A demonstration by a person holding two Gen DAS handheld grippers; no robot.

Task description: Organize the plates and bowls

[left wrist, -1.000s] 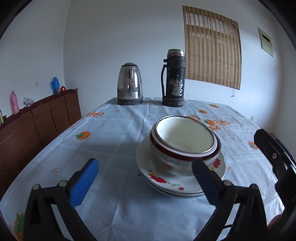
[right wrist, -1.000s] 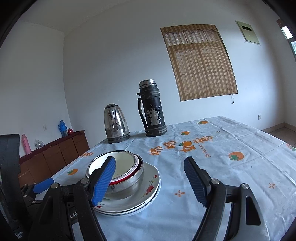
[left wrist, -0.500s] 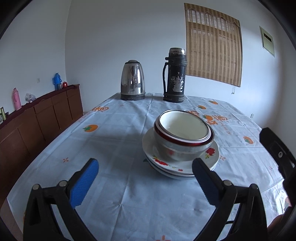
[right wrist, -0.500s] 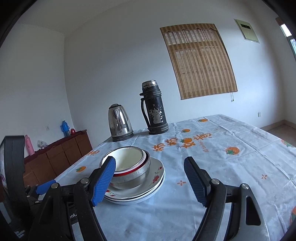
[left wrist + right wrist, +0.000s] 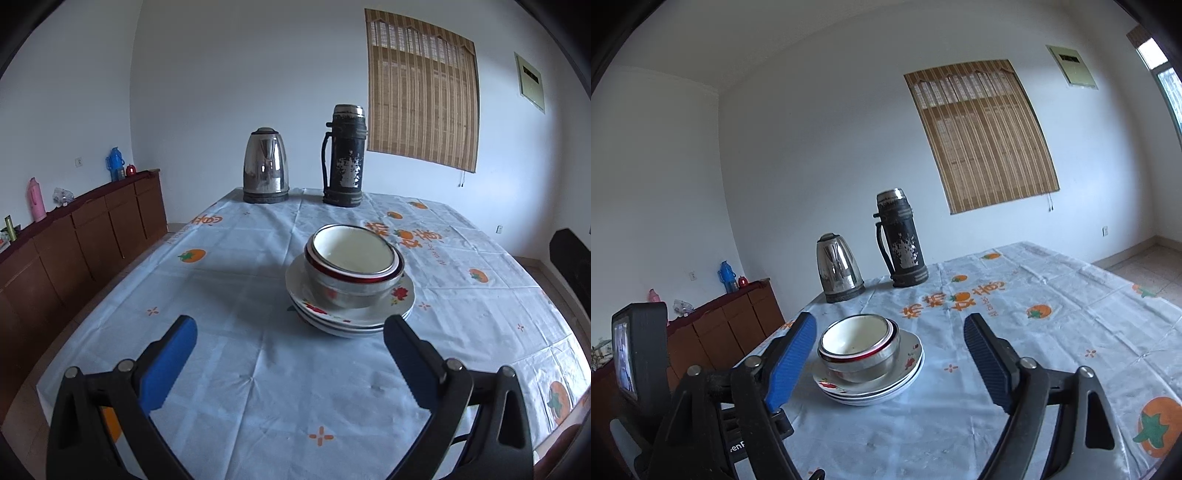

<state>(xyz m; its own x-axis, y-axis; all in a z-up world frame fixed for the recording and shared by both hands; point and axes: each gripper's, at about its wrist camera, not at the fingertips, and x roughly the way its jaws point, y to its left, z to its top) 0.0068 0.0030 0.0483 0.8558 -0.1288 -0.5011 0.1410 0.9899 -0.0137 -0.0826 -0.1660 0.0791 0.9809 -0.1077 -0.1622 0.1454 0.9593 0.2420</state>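
- The bowls (image 5: pixel 354 269), nested with a red-rimmed one outermost, sit inside a short stack of flowered plates (image 5: pixel 351 314) near the middle of the table (image 5: pixel 221 295), apart from everything else on it.
- The left gripper (image 5: pixel 290 363) hangs over the cloth short of the stack, fingers spread wide and holding nothing; the right gripper (image 5: pixel 890 363) is likewise wide apart and empty, framing the stack from its side.
- Judged risk: the bowls look off-centre on the plates, so a nudge to a plate rim could tip or slide the pile.
- The loose plastic tablecloth (image 5: pixel 461 302) might drag under a pushed plate and shift everything with it.
- A metal kettle (image 5: pixel 266 166) and a worn black thermos flask (image 5: pixel 345 157) stand well behind; only a long overshoot would reach them.
- Writing: large orange Chinese characters (image 5: pixel 955 301) are printed on the cloth, with a small Latin line beside them too fine to read. The screen (image 5: pixel 623 356) on the other gripper's mount is illegible.
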